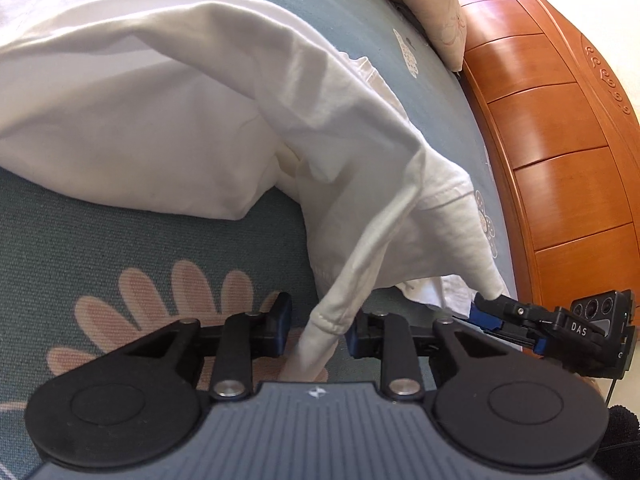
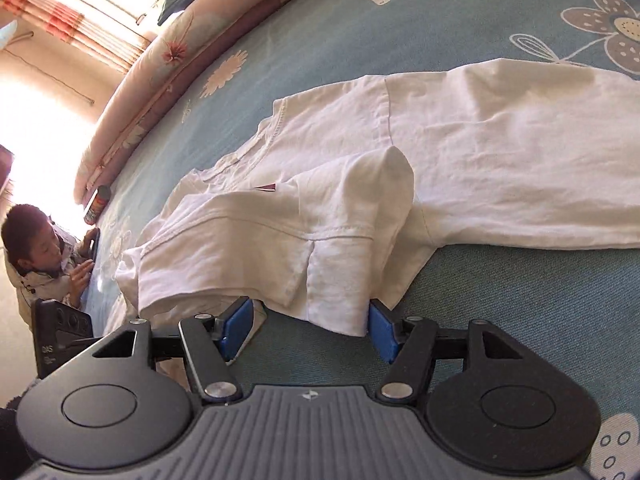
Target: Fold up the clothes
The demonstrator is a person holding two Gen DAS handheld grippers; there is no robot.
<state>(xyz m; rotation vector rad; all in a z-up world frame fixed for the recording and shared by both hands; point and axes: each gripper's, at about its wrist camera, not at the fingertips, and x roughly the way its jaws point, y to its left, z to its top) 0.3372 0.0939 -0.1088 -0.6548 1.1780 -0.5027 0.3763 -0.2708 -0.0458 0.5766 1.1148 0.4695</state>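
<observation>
A white T-shirt (image 1: 160,120) lies on the blue-green floral bedsheet (image 1: 100,248). In the left wrist view one edge of it rises off the bed in a taut bunched strand. My left gripper (image 1: 320,322) is shut on that strand's hemmed end. My right gripper (image 1: 486,306) shows side-on at the right, its tip at another corner of the shirt. In the right wrist view the shirt (image 2: 500,160) spreads away to the right, with a sleeve folded over. My right gripper (image 2: 310,320) stands wide open with the sleeve's edge hanging between its blue pads (image 2: 382,332).
A carved wooden bed board (image 1: 560,140) runs along the right, with pillows (image 1: 440,20) against it. A rolled floral quilt (image 2: 160,68) lines the far side of the bed. A person (image 2: 36,248) sits beside the bed with a phone. A can (image 2: 98,204) stands on the sheet.
</observation>
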